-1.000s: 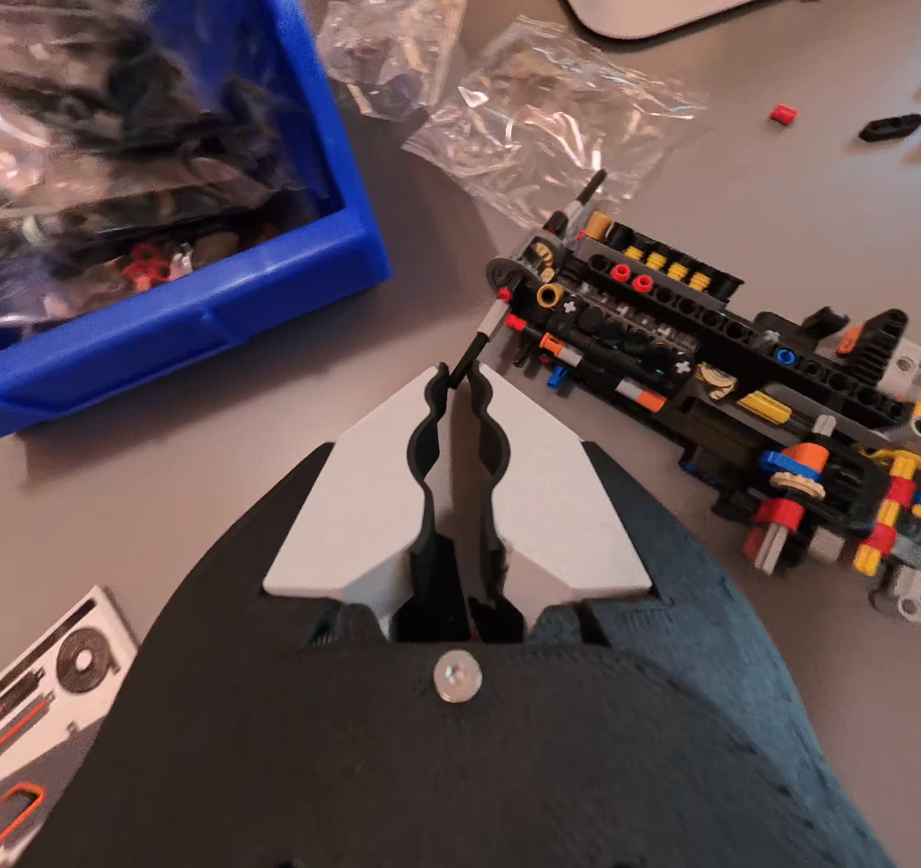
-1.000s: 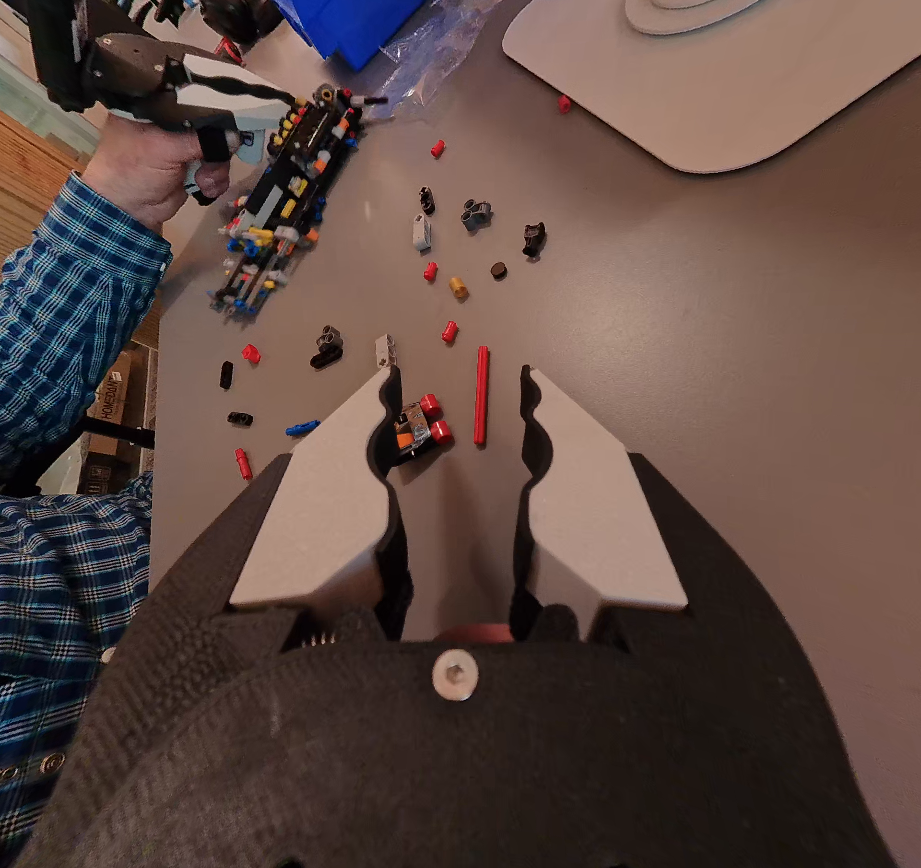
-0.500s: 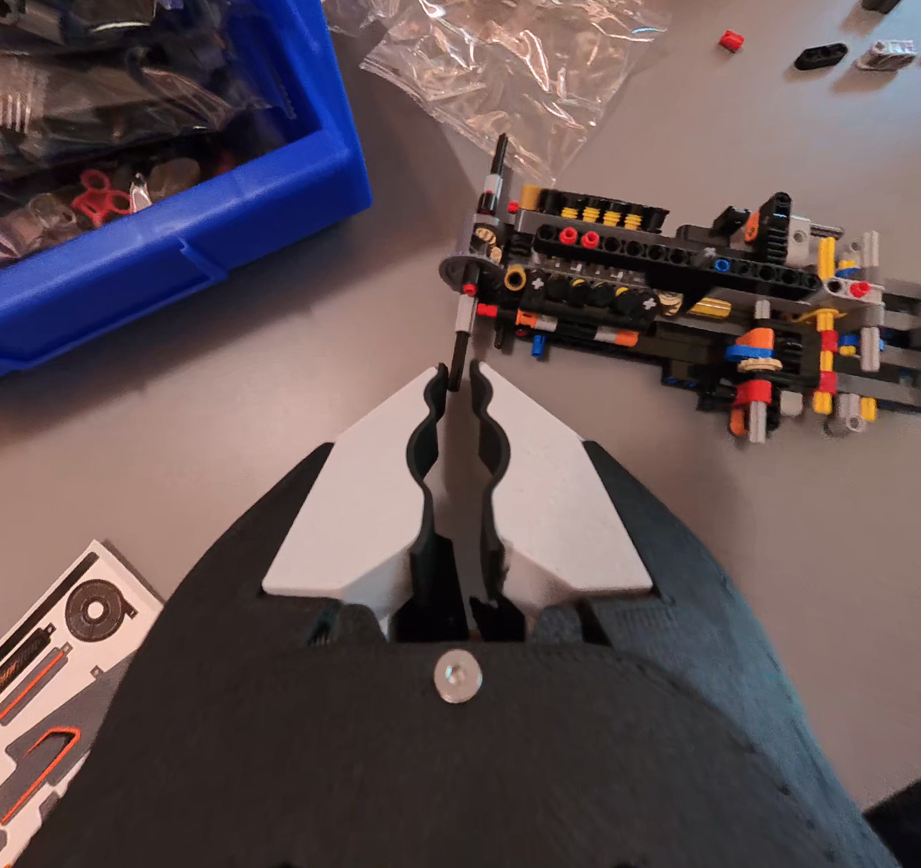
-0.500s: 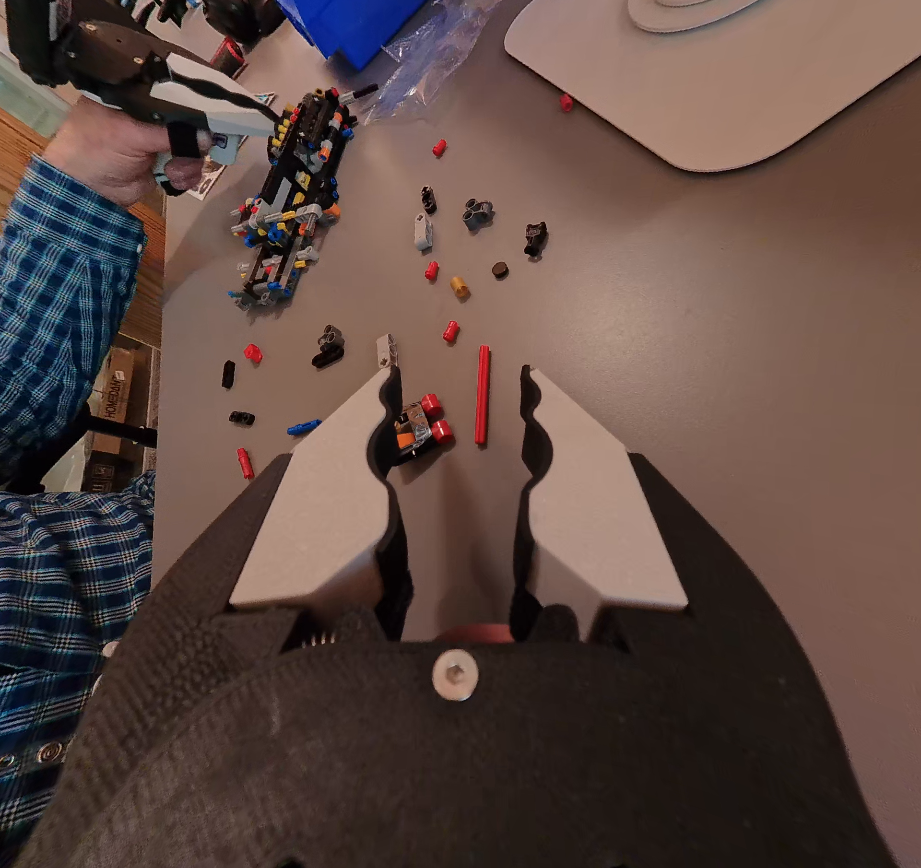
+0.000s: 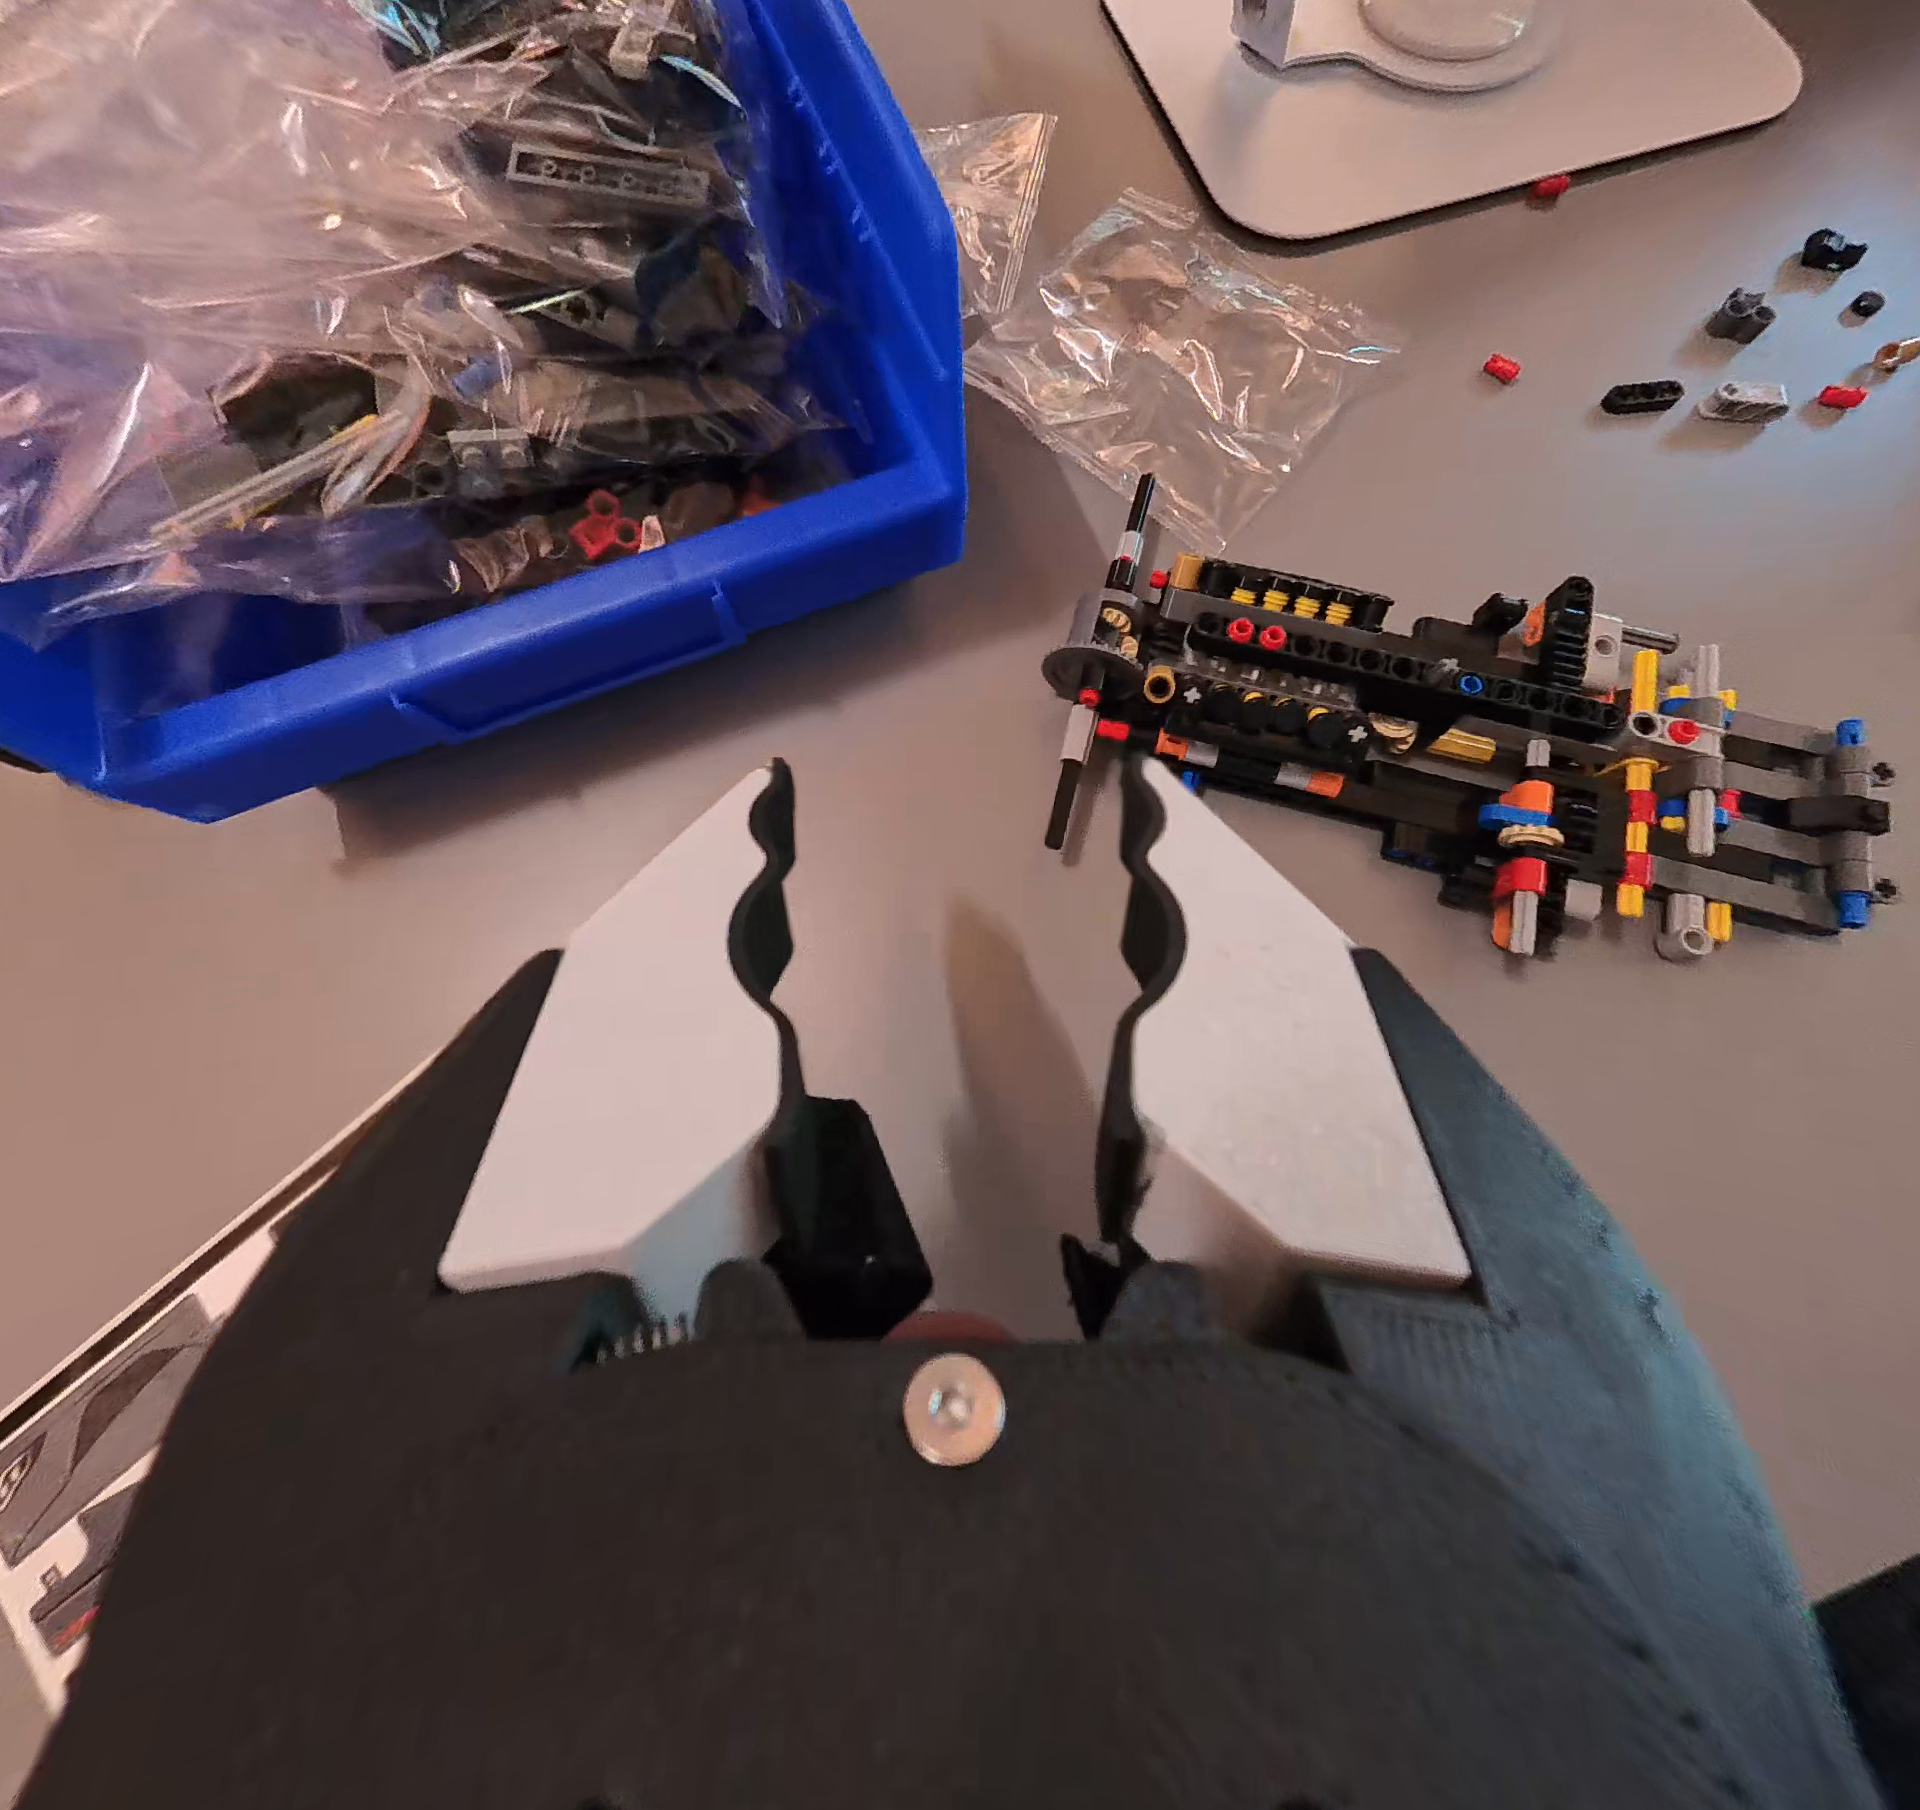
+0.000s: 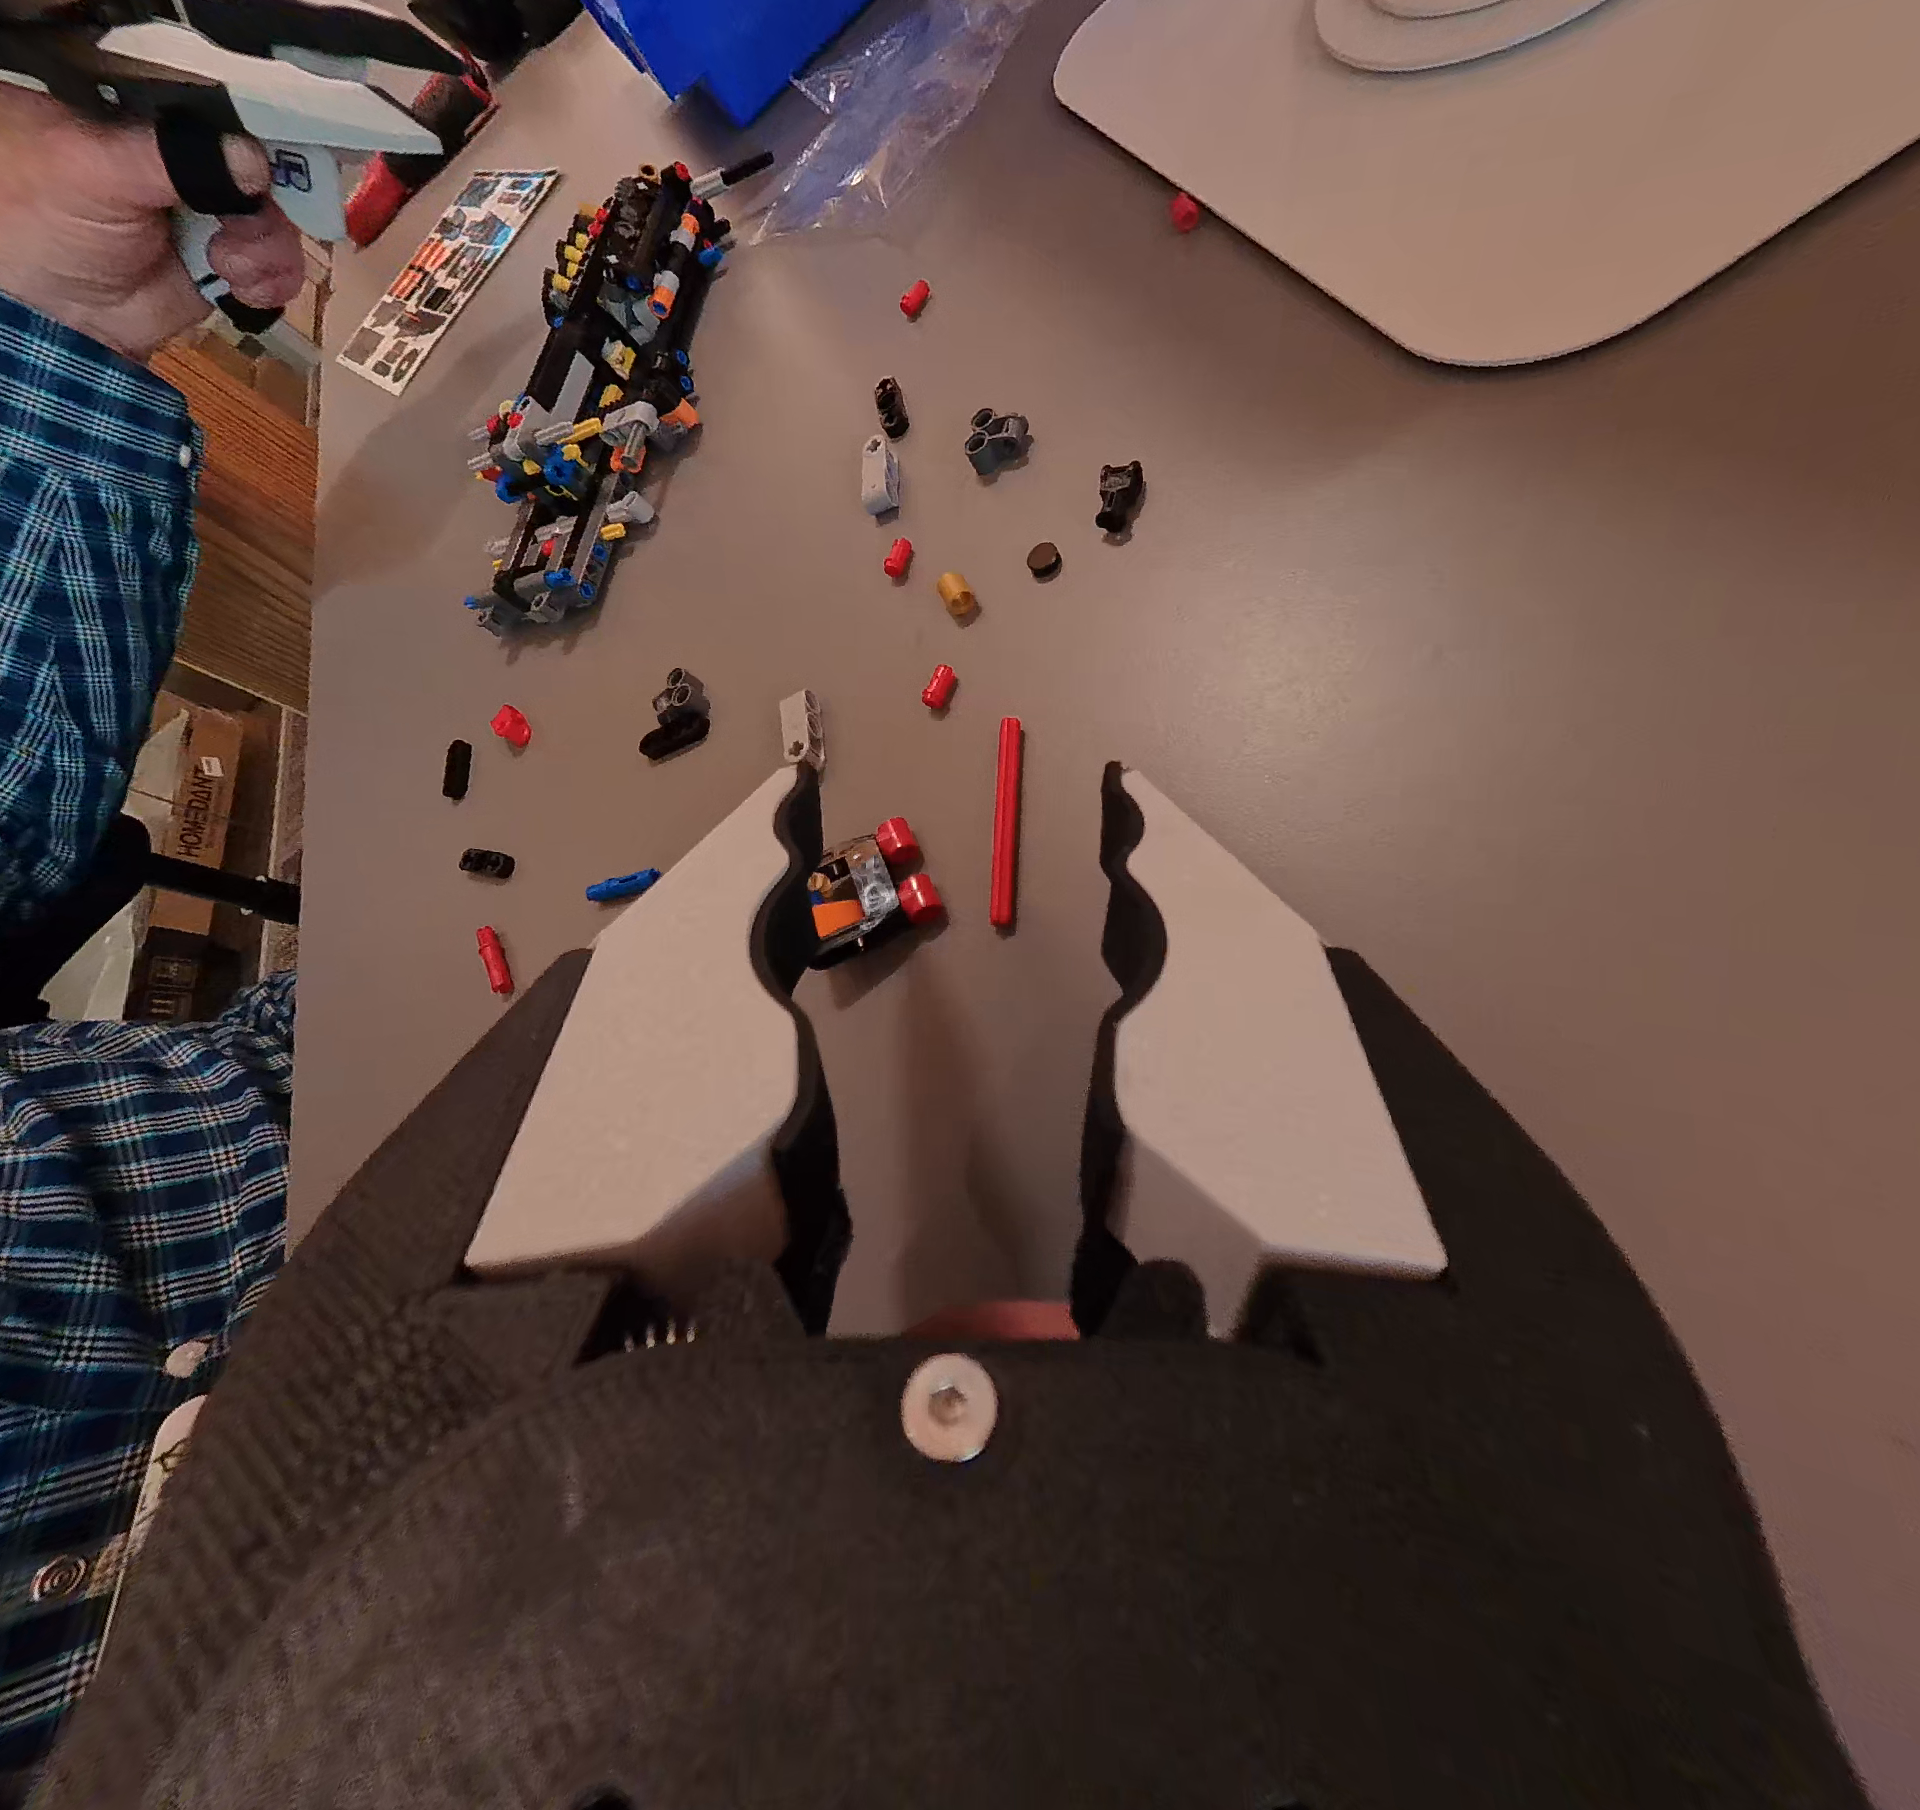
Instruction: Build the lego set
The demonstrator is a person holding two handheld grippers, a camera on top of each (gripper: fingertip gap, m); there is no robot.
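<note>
The long black lego chassis (image 5: 1475, 752) with yellow, red and orange parts lies flat on the grey table, a black axle (image 5: 1096, 680) sticking out across its near end. It also shows in the right wrist view (image 6: 603, 389). My left gripper (image 5: 956, 794) is open and empty, raised above the table just left of the chassis. My right gripper (image 6: 956, 784) is open and empty, low over a small sub-assembly with two red ends (image 6: 868, 887) and a long red axle (image 6: 1006, 835), both between its fingers.
A blue bin (image 5: 582, 638) full of bagged parts stands at the left. Empty plastic bags (image 5: 1164, 358) lie behind the chassis. A white monitor base (image 5: 1455, 67) is at the back. Several loose small parts (image 6: 935, 513) are scattered mid-table. A sticker sheet (image 6: 447, 274) lies beside the chassis.
My left gripper let go of the black axle, opened wide and pulled up and back from the chassis, which now lies flat. The right gripper has not moved.
</note>
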